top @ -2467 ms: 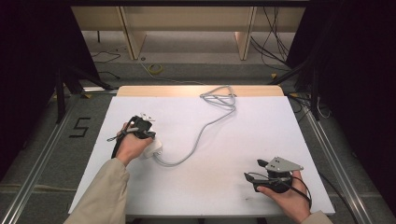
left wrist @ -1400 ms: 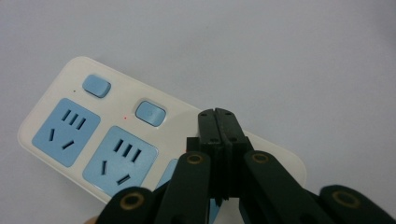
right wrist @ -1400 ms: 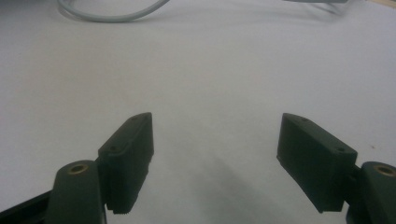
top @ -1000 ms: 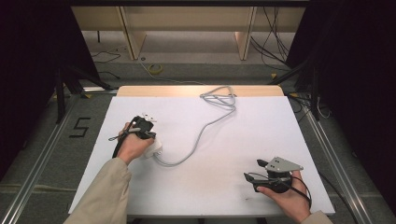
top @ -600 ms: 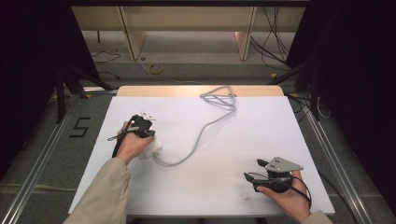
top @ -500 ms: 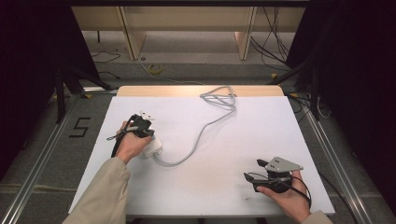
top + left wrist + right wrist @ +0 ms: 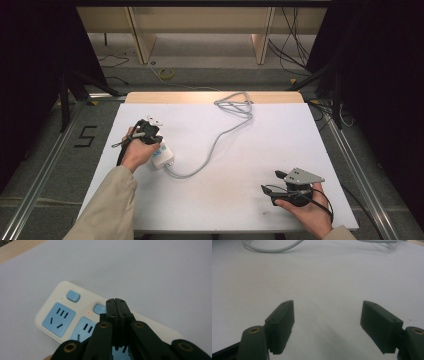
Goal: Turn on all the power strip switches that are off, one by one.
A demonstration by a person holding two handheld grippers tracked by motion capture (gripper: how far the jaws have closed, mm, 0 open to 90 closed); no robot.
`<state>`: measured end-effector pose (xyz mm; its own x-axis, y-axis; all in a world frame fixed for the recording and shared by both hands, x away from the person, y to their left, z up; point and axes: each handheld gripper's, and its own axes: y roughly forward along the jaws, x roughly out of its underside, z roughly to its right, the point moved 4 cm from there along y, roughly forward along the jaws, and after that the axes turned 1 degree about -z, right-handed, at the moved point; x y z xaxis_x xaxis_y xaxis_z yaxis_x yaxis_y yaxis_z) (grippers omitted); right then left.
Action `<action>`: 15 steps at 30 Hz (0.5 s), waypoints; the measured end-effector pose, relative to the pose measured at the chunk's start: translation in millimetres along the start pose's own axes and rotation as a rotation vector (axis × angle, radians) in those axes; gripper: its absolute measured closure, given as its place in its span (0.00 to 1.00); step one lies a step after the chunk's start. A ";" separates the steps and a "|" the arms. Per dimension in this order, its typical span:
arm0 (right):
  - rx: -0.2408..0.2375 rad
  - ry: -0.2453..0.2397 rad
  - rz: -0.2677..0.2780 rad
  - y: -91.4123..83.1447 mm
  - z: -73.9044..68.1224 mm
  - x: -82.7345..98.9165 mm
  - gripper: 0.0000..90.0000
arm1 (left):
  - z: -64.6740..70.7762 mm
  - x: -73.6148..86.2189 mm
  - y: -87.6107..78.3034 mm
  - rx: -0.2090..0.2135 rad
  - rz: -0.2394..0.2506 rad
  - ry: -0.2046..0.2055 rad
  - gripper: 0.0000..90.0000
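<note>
Jaws of the left gripper (image 7: 117, 305) are pressed together, empty, their tip over a blue switch (image 7: 99, 308) of the power strip (image 7: 60, 315) directly beneath; the right gripper (image 7: 327, 327) idles, jaws wide, holding nothing, on bare bench (image 7: 240, 165). An off-centre push could skid the light strip sideways or miss the switch.

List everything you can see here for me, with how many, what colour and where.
power strip: one, cream with light blue sockets and switches, a red light lit, on the table's left part under the left gripper
cord: one, grey, curving from the strip to a coil at the table's far edge
table: one, white top with a wooden far edge
floor mark "5": one, black, left of the table
left gripper: one, black, fingers shut together, tips over a blue switch
right gripper: one, black, fingers apart, near the table's right front
hands: two, with beige sleeves
</note>
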<state>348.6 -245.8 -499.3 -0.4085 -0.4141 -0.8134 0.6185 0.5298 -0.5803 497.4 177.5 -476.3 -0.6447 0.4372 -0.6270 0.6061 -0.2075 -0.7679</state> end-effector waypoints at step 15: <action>-0.001 0.000 -0.001 0.3 -0.2 0.1 0.31 | -13.9 -6.8 3.3 -0.025 0.001 0.015 1.00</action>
<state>348.6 -245.6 -499.5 -0.4095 -0.4147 -0.8126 0.6174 0.5298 -0.5815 510.3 186.0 -472.8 -0.6371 0.4501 -0.6257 0.6182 -0.1864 -0.7636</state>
